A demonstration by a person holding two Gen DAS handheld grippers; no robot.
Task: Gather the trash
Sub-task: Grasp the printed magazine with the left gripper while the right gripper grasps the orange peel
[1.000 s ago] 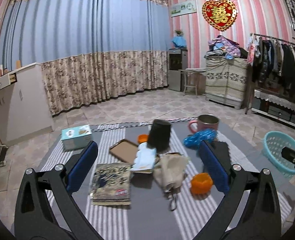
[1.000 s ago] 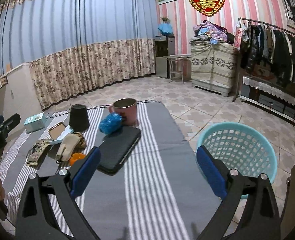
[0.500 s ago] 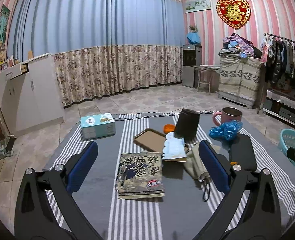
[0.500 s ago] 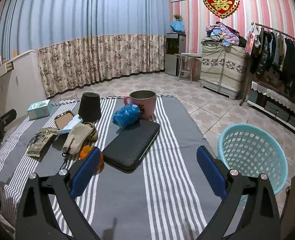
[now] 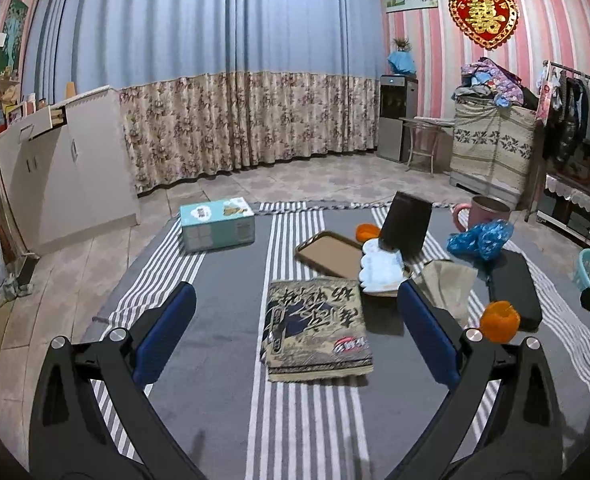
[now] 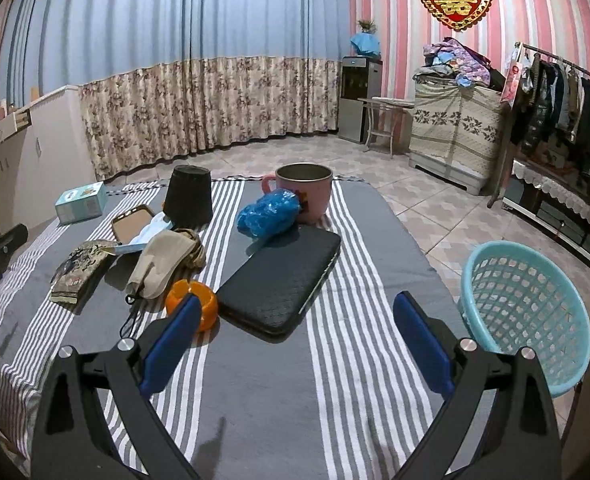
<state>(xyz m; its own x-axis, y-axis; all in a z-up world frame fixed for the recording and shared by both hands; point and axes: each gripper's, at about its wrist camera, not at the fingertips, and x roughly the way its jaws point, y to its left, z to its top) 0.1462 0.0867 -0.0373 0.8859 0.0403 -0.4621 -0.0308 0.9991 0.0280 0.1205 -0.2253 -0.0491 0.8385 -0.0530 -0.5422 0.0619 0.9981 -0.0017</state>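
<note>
left wrist: left gripper [image 5: 293,330] jaws spread, empty, above packet [image 5: 317,330] on table [image 5: 215,360] | right wrist: right gripper [image 6: 293,338] jaws spread, empty; blue bag [image 6: 268,213] (crumpled) touching mug [image 6: 307,192]; basket [image 6: 529,308] right of table

The desk [image 6: 279,392] is covered by matt, woven striped cloth. A perforated plastic basket [image 6: 527,308] and a crinkled, glossy blue plastic bag [image 6: 269,212] are seen. The black case [image 6: 281,282] is finished in quilted, faintly shiny leatherette.
</note>
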